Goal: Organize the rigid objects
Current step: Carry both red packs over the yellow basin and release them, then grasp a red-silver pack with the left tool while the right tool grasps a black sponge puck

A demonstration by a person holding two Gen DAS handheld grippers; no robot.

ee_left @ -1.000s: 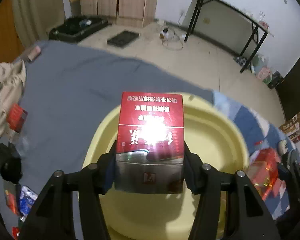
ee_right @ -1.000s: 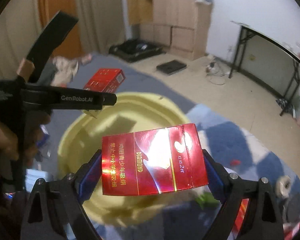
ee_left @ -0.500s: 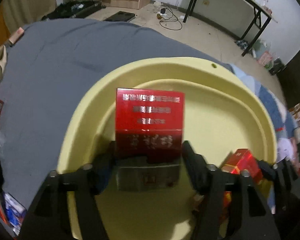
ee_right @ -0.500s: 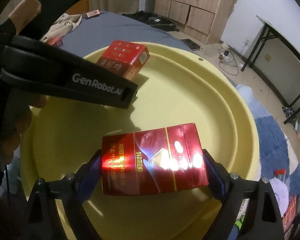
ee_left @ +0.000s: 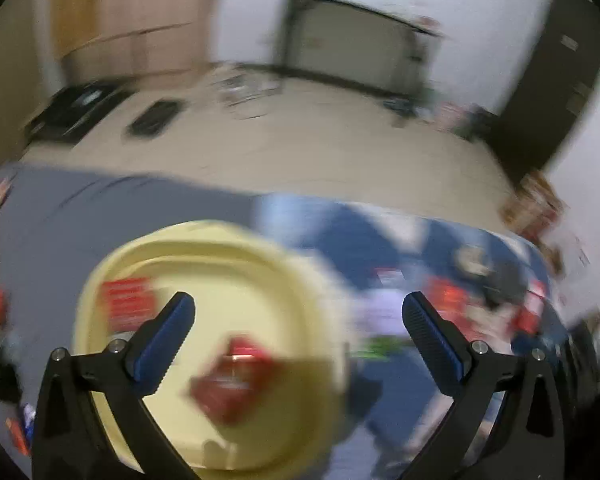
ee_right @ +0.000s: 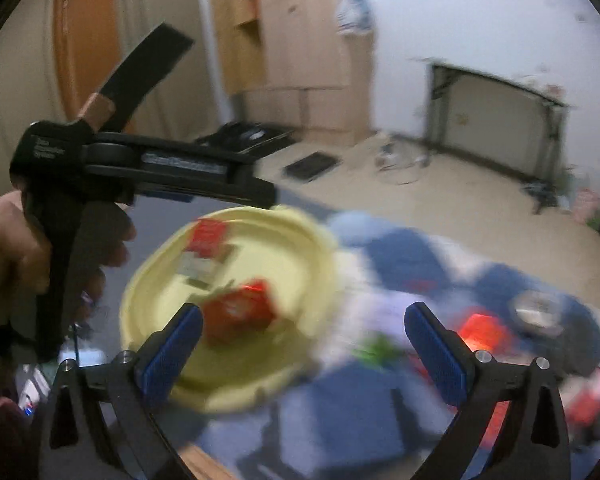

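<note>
Both your claws gape empty: left gripper (ee_left: 298,320), right gripper (ee_right: 302,326). Two red cardboard packs (ee_right: 240,314) lie in the round yellow plastic basin (ee_right: 148,280), lower left; remaining red packs (ee_right: 480,330) wait lower right, nearer your right gripper.

Red boxes: two (ee_left: 236,380) (ee_left: 130,309) are seen lying inside the basin, apart from each other, both blurred.
Basin (ee_left: 292,280): pale yellow, round, shallow, set on the grey-blue bedding.
</note>
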